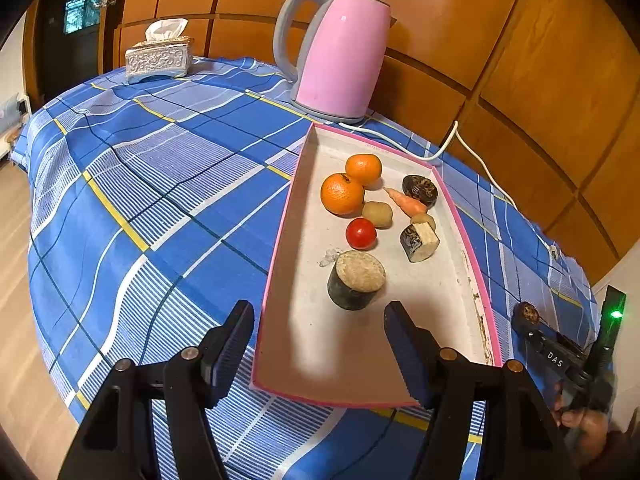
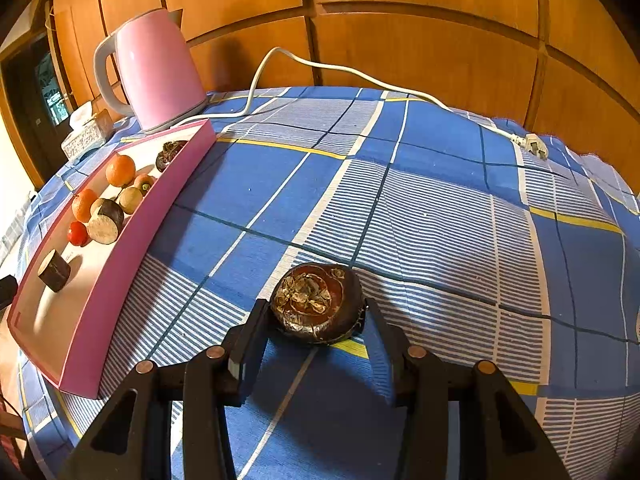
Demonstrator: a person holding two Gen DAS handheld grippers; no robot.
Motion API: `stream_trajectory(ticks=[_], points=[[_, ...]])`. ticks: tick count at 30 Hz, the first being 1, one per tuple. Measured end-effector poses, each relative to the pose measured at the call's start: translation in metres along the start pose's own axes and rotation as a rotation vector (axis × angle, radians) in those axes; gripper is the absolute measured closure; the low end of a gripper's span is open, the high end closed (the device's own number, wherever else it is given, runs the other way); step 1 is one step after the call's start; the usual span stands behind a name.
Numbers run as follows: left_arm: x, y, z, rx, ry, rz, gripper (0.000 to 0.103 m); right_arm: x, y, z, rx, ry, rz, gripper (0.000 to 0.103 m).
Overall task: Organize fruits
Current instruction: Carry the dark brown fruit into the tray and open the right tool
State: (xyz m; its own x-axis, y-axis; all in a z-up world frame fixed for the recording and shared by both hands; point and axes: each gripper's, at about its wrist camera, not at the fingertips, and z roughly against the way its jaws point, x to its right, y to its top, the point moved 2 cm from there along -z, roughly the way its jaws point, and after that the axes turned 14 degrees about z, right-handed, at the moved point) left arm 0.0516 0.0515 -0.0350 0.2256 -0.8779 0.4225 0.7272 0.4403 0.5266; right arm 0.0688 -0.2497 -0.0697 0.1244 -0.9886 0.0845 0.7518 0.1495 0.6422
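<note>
A pink-rimmed tray (image 1: 400, 368) on the blue checked cloth holds two oranges (image 1: 343, 194), a red tomato (image 1: 361, 233), a carrot (image 1: 406, 201), a small potato (image 1: 377, 213), a dark water chestnut (image 1: 419, 190) and two cut dark-skinned stem pieces (image 1: 356, 280). My left gripper (image 1: 320, 338) is open and empty above the tray's near end. My right gripper (image 2: 316, 316) is shut on another dark water chestnut (image 2: 317, 304), right of the tray (image 2: 132, 240), just above the cloth. It also shows in the left wrist view (image 1: 527, 314).
A pink electric kettle (image 1: 340, 52) stands behind the tray, its white cord (image 2: 360, 76) running across the cloth to a plug (image 2: 534, 146). A silver tissue box (image 1: 157, 58) sits at the far left corner. Wooden cabinet panels back the table.
</note>
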Motion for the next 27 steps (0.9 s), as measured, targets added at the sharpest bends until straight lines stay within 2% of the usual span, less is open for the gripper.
stream_trajectory(ticks=[5,11,15,20,24,27], points=[[-0.006,0.006,0.004,0.019,-0.001,0.029,0.035,-0.001,0.004,0.003,-0.023,0.028,-0.001,0.057],[-0.016,0.015,0.008,0.042,0.007,0.059,0.035,-0.026,0.019,0.025,0.028,0.106,0.06,0.057],[-0.024,0.018,0.008,0.042,0.013,0.081,0.035,-0.057,0.045,0.044,0.089,0.218,0.149,0.057],[-0.028,0.021,0.008,0.045,0.015,0.096,0.035,-0.107,0.066,0.052,0.11,0.331,0.312,0.057],[-0.03,0.021,0.006,0.039,0.018,0.098,0.035,-0.144,0.073,0.046,0.092,0.381,0.409,0.057],[-0.03,0.021,0.005,0.036,0.021,0.096,0.035,-0.166,0.077,0.032,0.056,0.374,0.477,0.057]])
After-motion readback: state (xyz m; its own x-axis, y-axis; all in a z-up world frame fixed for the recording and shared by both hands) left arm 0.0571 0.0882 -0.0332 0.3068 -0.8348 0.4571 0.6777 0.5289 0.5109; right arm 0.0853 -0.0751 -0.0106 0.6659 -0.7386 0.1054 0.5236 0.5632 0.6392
